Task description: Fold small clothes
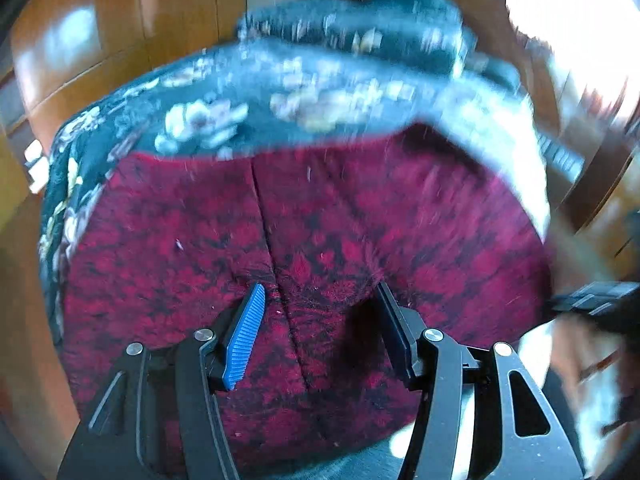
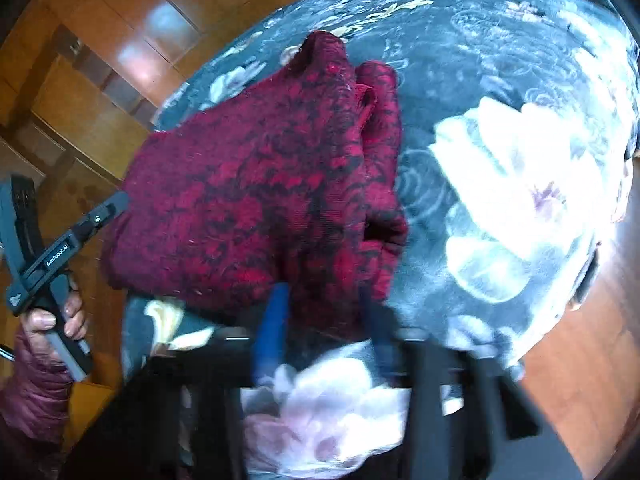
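A dark floral blanket (image 2: pixel 500 92) covered a raised surface, perhaps a bed or cushion, with a glossy wooden floor (image 2: pixel 80 92) around it. On the blanket lay a dark red patterned garment (image 2: pixel 260 184), partly folded, one narrow part doubled along its right edge and bunched near the bottom.

The left gripper (image 1: pixel 320 320) hovered over the red cloth with its fingers (image 1: pixel 246 336) spread and nothing between them. In the right wrist view it appeared at the far left, held in a hand (image 2: pixel 52 320) with a padded sleeve.

The right gripper (image 2: pixel 324 320) sat at the garment's near edge. Its fingers were blurred; they seemed nearly pressed together, and I could not tell whether cloth was pinched.

No containers were visible.

The likely risk: if the right fingers had only a thin bite, the bunched edge could slip and undo the fold, or they could snag the blanket instead.
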